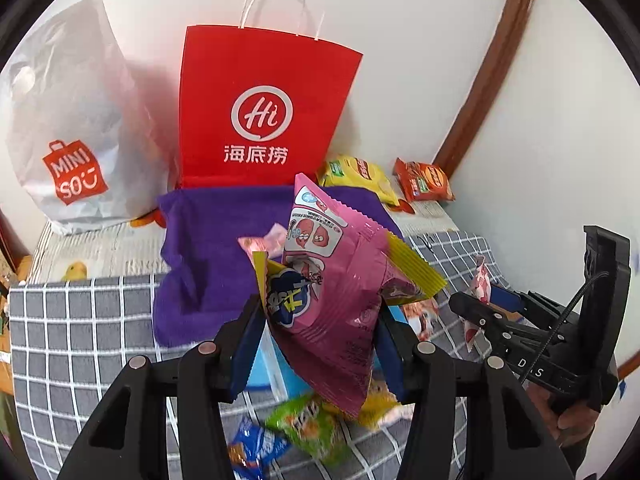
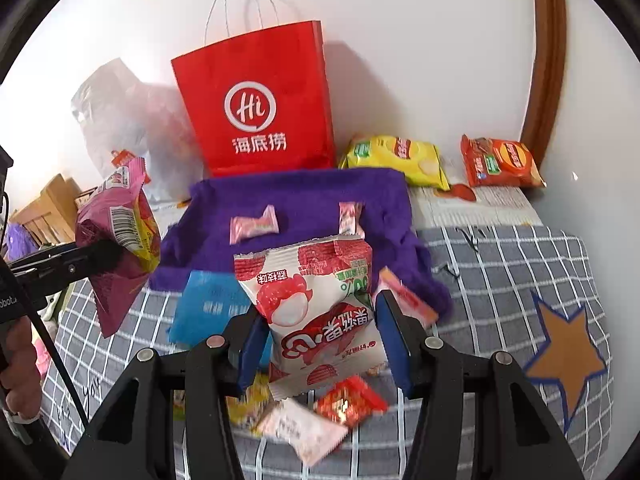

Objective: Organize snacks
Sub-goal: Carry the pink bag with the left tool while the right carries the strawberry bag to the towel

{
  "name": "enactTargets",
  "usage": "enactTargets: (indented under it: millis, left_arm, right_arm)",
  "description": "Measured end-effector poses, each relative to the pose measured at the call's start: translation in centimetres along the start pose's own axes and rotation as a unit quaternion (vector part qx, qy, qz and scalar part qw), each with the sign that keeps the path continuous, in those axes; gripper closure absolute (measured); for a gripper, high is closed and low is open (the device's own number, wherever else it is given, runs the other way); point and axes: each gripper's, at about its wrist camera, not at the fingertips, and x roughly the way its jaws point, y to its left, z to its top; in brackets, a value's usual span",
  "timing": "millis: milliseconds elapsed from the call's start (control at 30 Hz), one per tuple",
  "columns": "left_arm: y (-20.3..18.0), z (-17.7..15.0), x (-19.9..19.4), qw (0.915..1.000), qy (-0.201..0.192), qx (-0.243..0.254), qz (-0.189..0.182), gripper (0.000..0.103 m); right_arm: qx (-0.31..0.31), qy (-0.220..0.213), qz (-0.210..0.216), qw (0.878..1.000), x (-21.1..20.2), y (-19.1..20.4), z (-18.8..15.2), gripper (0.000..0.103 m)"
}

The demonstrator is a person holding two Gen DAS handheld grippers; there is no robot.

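My left gripper [image 1: 316, 344] is shut on a pink snack bag [image 1: 332, 280] with a yellow packet [image 1: 416, 268] pressed against it, both lifted above the bed. The right wrist view shows the same pink snack bag [image 2: 116, 240] at the far left. My right gripper [image 2: 320, 340] is shut on a white and red snack bag [image 2: 320, 312], also off the surface. A purple cloth [image 2: 304, 196] lies ahead with two small pink candies [image 2: 252, 224] on it. Behind it stands a red paper bag [image 1: 268, 108].
A white MINISO bag [image 1: 72, 128] leans against the wall on the left. Yellow [image 2: 396, 156] and orange [image 2: 500, 162] chip bags lie at the back right. Loose snacks lie on the grey checked cover [image 1: 80, 320]: a blue packet [image 2: 212, 304], a green one [image 1: 308, 428], a red one [image 2: 348, 400].
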Motion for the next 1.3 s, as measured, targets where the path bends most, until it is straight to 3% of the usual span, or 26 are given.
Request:
enactTargets:
  millis: [233,400,600,800,1100,1300]
  left_arm:
    - [0.9,2.3,2.1,1.0000,-0.003,-0.004,-0.001,0.053]
    - [2.2,4.6,3.5,0.9998,-0.005,-0.009,0.019,0.053]
    - [4.8,7.0,4.5,0.9989,-0.015,-0.037,0.022,0.053]
    - [8.0,8.2,6.0,0.9969,-0.017,-0.057,0.052,0.053]
    - [10.7,7.2,9.6,0.9948,0.019,-0.085,0.053,0.053]
    - [11.4,6.7,11.6,0.9930,0.040,-0.107,0.028,0.053]
  right_arm:
    - [0.001,-0.002,0.003,1.000,2.3,-0.3,2.9,0.051]
    - [-0.007,-0.004,0.004,1.000,4.1,0.0,5.3,0.051]
    - [-0.011,-0.016,0.016,1.000,6.1,0.7,8.4,0.051]
    - [-0.013,-0.013,0.032,0.999,8.4,1.4,10.6,0.051]
    - [-0.025,0.028,0.036,0.999,13.9,1.7,10.1,0.051]
    - [-0.040,0.071,0.034,0.996,16.5,1.6,9.1,0.051]
